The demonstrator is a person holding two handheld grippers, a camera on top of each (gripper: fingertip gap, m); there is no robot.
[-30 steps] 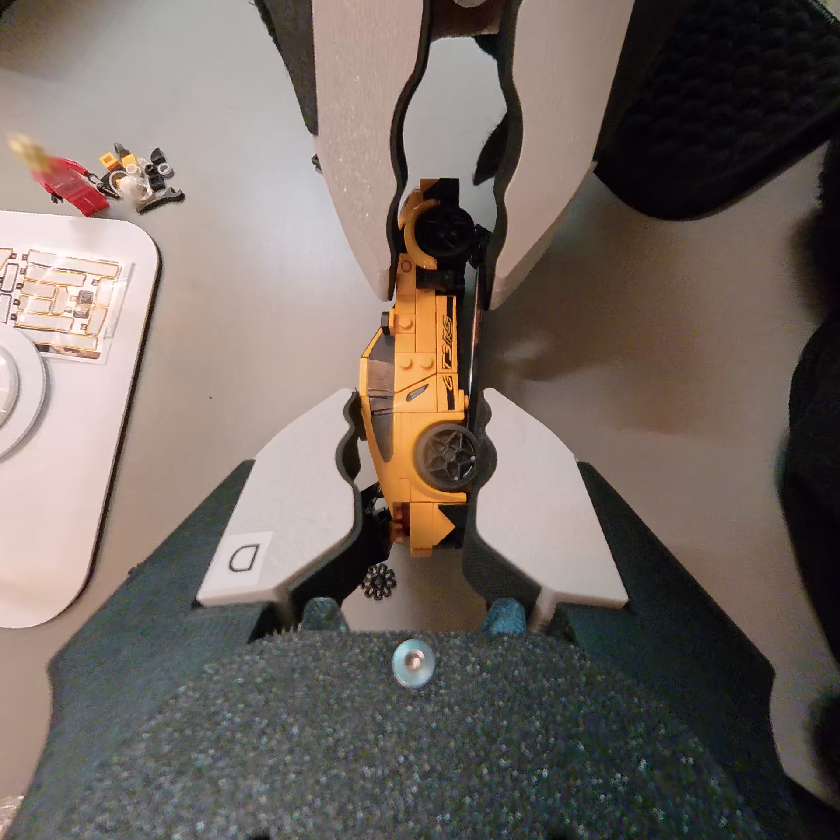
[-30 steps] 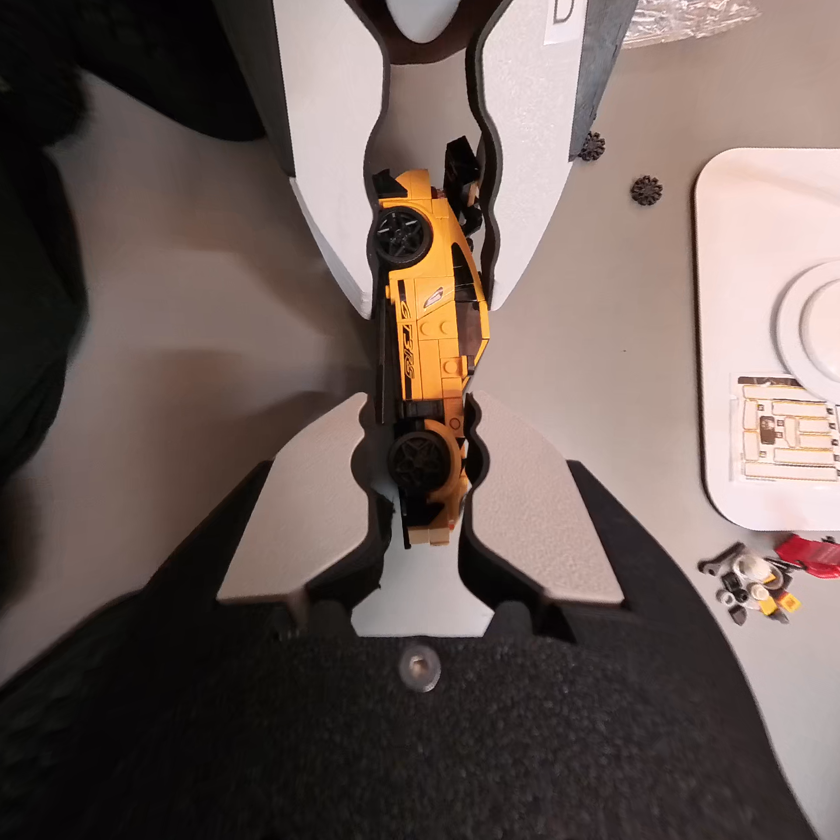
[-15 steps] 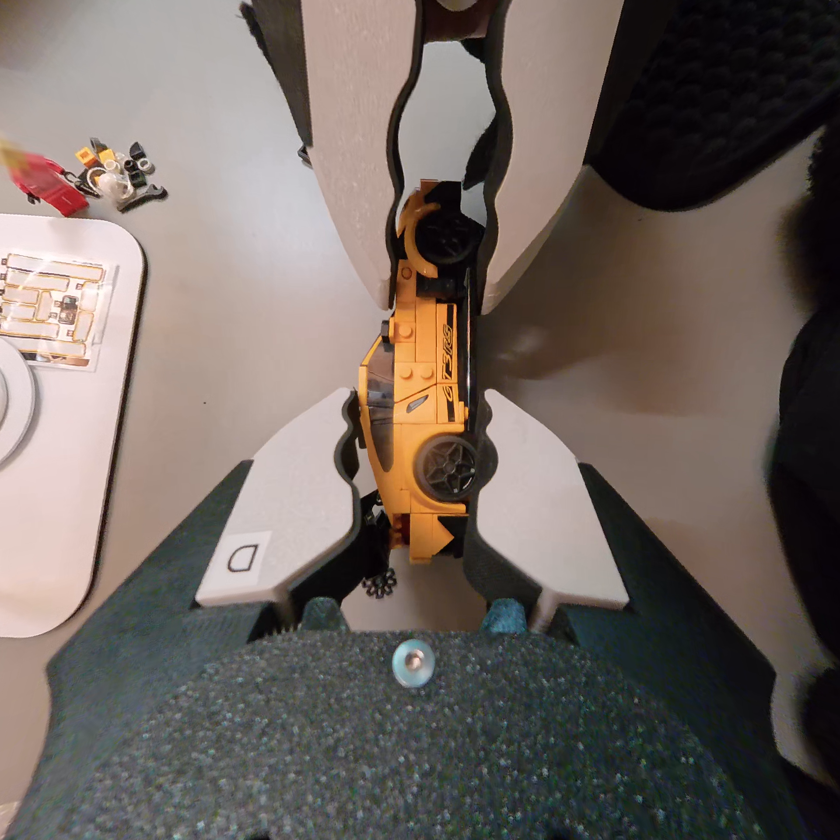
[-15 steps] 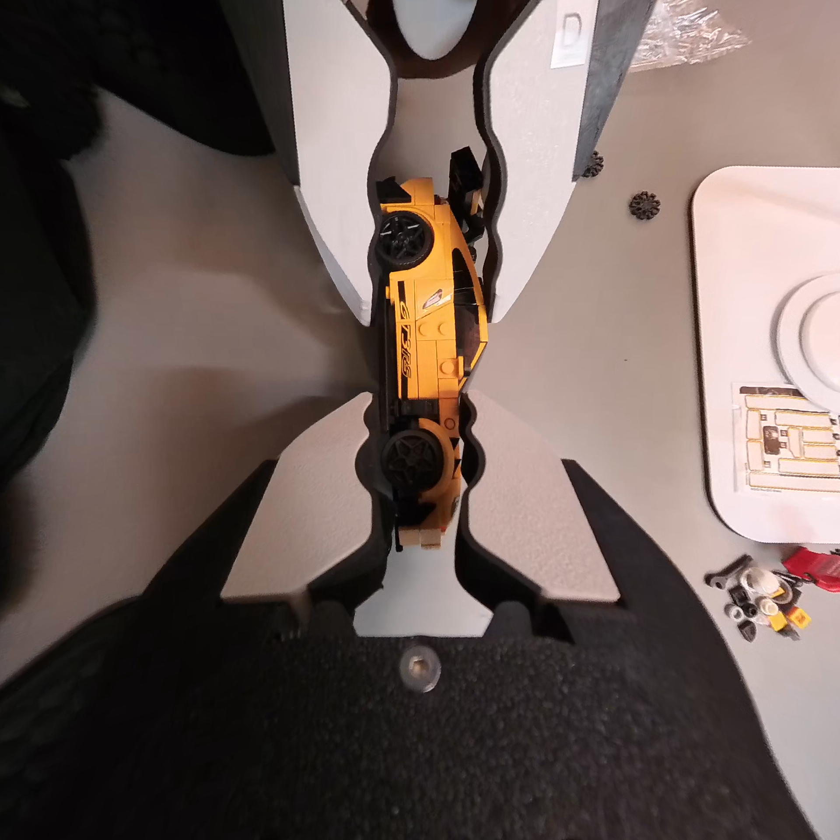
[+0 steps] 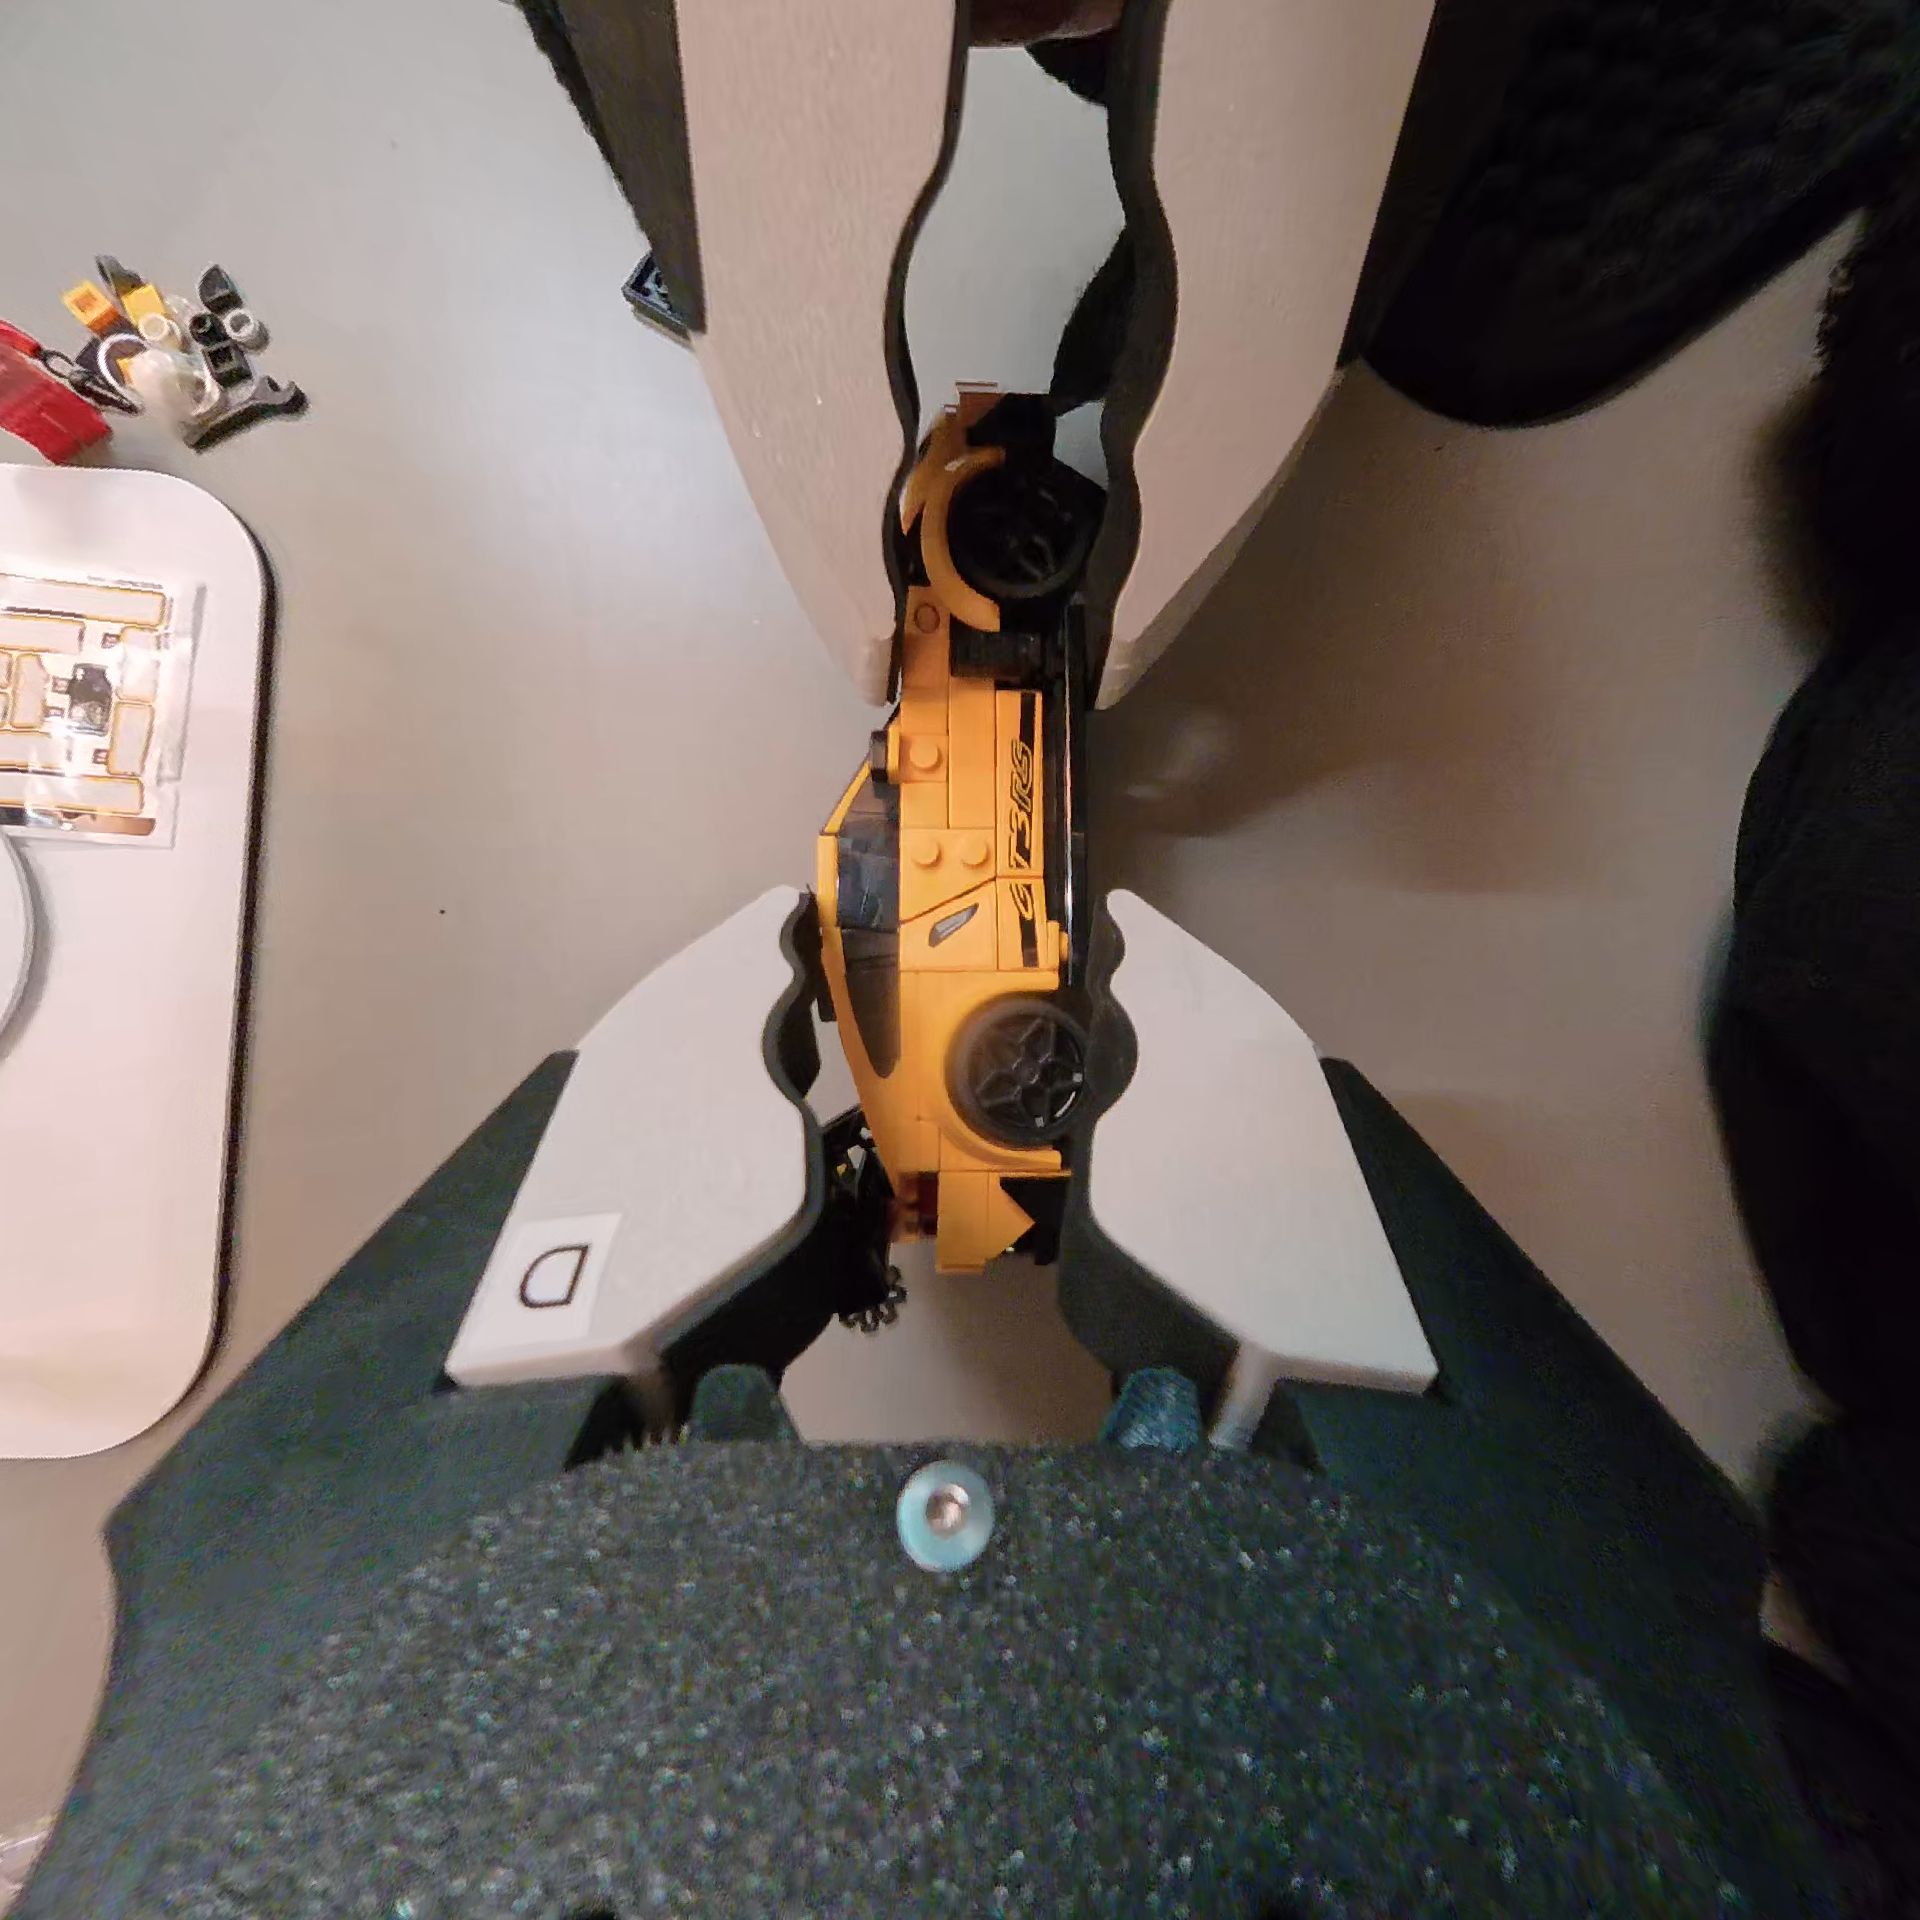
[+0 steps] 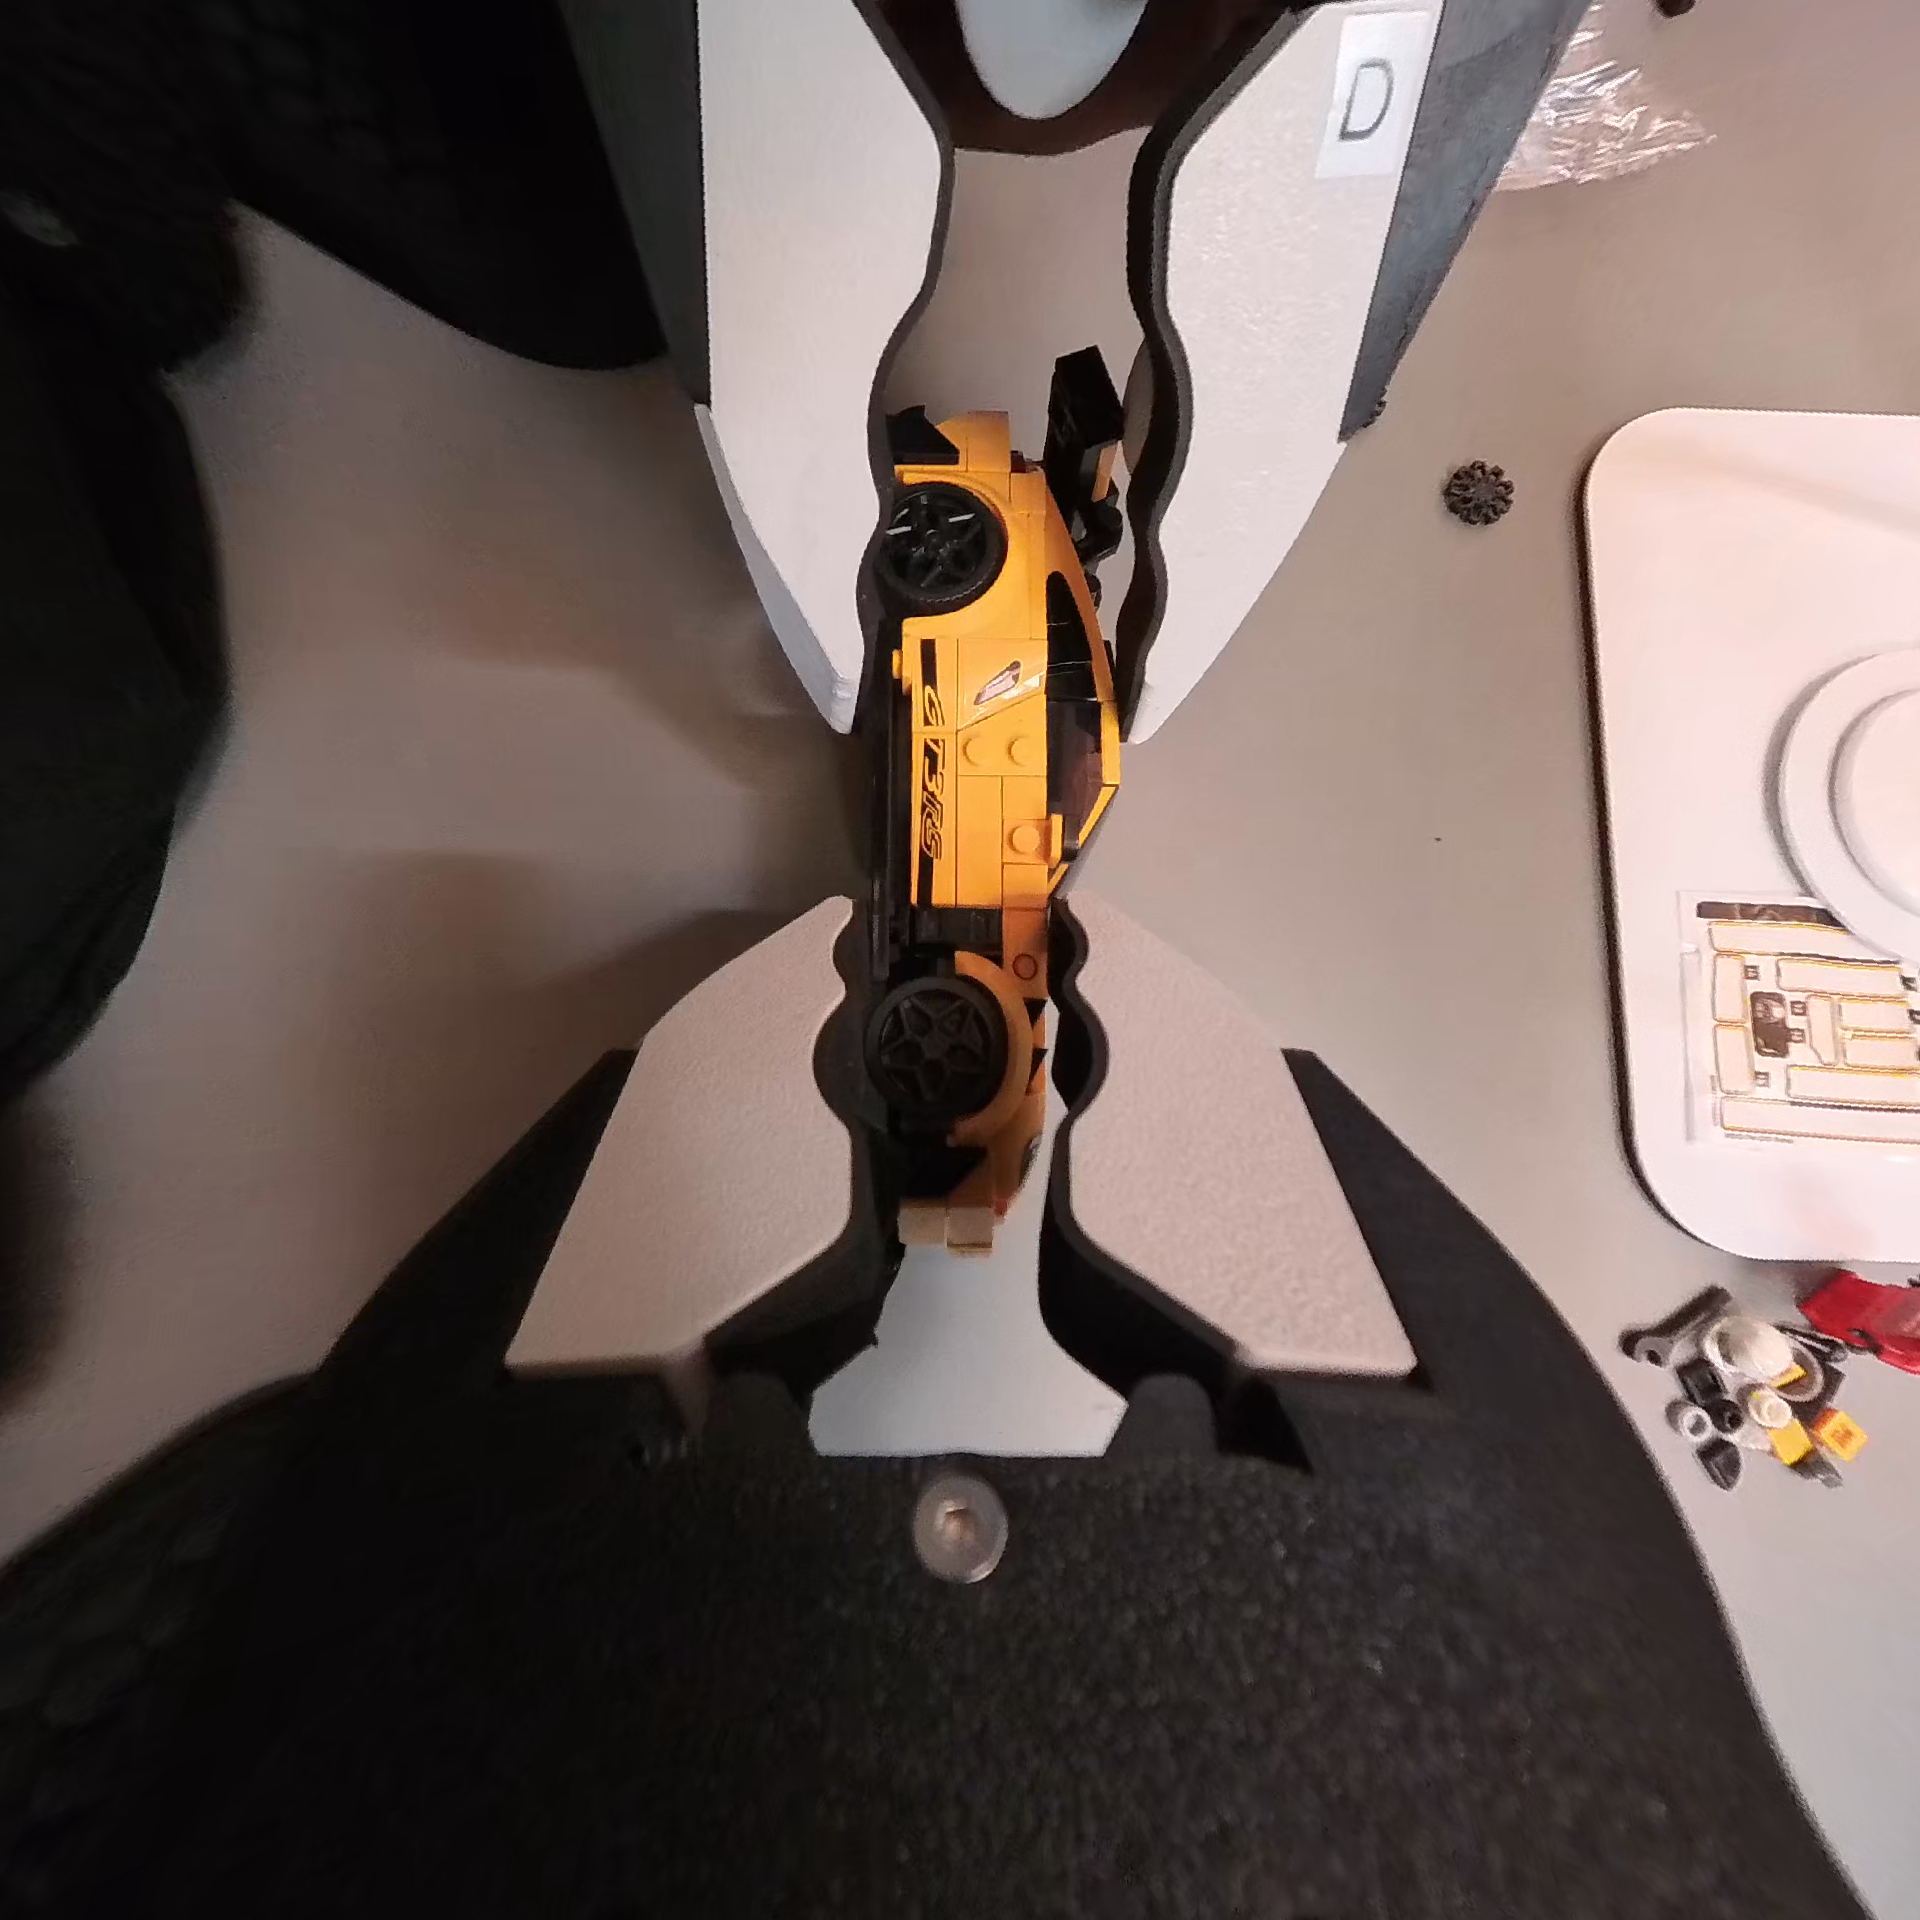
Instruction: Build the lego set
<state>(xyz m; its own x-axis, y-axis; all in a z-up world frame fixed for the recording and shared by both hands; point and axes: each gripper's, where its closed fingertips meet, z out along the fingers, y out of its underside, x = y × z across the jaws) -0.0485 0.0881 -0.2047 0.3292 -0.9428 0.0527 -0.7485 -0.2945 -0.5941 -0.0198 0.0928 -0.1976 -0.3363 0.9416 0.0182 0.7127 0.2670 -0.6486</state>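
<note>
Across the grey table [image 5: 436, 727] I have both tongs meeting nose to nose. On it, largest first, lies a white rounded tray [image 6: 1704, 540] carrying a clear-wrapped sticker sheet [image 6: 1808, 1029]. My left tongs [image 5: 951, 1039] are closed on the rear end of the yellow brick-built sports car [image 5: 966, 904], pads against roof and underside by its grey-spoked wheel. My right tongs [image 6: 956, 1029] are clamped on the nose end of the same car [image 6: 987, 790], which hangs between them above the table, lying on its side. Near the tray sits a heap of small loose black, yellow and clear parts [image 6: 1745, 1392], a red piece [image 6: 1870, 1325] beside them, and a small black gear [image 6: 1477, 492] lies apart.
</note>
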